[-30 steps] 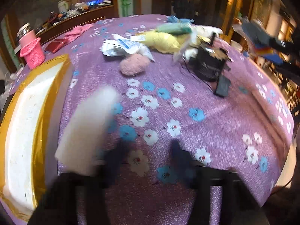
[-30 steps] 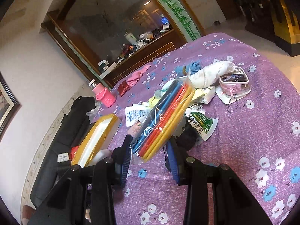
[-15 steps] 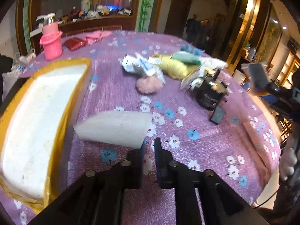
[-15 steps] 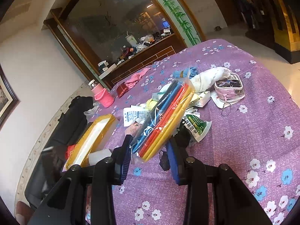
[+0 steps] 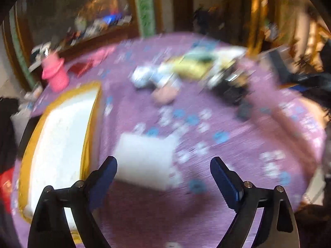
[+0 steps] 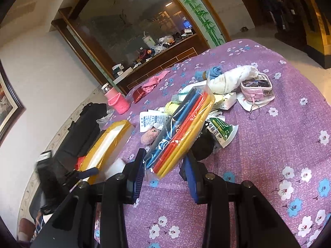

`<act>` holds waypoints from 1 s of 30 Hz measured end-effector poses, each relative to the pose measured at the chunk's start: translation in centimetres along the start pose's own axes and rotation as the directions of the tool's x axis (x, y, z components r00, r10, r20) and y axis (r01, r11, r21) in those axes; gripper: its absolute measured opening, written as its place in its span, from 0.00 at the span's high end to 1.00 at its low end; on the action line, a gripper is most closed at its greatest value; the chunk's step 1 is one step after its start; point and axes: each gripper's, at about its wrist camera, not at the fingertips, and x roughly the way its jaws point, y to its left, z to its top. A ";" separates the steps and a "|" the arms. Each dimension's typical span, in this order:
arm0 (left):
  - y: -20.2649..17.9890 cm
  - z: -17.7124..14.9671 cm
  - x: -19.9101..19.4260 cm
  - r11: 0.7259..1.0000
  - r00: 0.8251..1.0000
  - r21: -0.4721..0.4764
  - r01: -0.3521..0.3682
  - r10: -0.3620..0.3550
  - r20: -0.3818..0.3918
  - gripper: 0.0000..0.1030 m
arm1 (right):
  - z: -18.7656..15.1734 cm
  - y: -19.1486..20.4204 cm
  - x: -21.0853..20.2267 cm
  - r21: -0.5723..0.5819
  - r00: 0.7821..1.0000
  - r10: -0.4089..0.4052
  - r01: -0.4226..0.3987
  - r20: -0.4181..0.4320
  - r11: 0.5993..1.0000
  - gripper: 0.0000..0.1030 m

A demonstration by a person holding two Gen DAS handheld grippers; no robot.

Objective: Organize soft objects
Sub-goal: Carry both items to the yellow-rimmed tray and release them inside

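Left gripper (image 5: pixel 163 169) jaws have just been opening, now wide apart; white foam block (image 5: pixel 144 159) lies loose on the desk (image 5: pixel 238 165) beside the gold-rimmed tray (image 5: pixel 91 124) near the desk's left edge. Right gripper (image 6: pixel 164 170) clamps the pack of coloured sheets (image 6: pixel 182 128). Risk: slippery pack sliding out if tilted; foam left outside the tray.

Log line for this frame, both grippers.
left gripper: open, jaws just opened, white sponge block on tablecloth | right gripper: holds clear packet of coloured sheets

L wrist cam low over purple tablecloth (image 5: pixel 238 161), angled down, R cam higher, both share gold-rimmed tray (image 6: pixel 107 142)
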 end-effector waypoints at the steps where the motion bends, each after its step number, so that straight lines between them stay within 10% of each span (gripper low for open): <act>1: 0.2 0.0 0.9 1.000 0.999 -0.012 -0.014 0.014 -0.043 0.09 | -0.1 -0.2 0.1 0.005 1.000 0.006 -0.006 -0.001 1.000 0.65; 12: 1.2 3.2 6.1 0.998 0.991 0.045 -0.037 0.043 -0.130 0.01 | -0.4 -0.4 0.2 0.001 1.000 0.026 -0.026 -0.014 1.000 0.64; 14: 1.1 3.3 6.1 0.998 0.994 0.053 -0.021 0.026 -0.110 0.05 | -0.4 -0.4 0.3 0.002 0.999 0.029 -0.029 -0.015 1.000 0.64; 16: 1.1 3.3 5.3 0.998 0.997 0.045 -0.037 0.041 -0.073 0.30 | -0.3 -0.5 0.4 0.004 0.999 0.031 -0.031 -0.017 1.000 0.64; 30: 3.7 1.6 -2.9 0.982 0.984 -0.140 0.125 -0.105 0.141 0.31 | -0.3 2.6 1.1 -0.081 0.998 0.025 -0.029 -0.050 0.996 0.64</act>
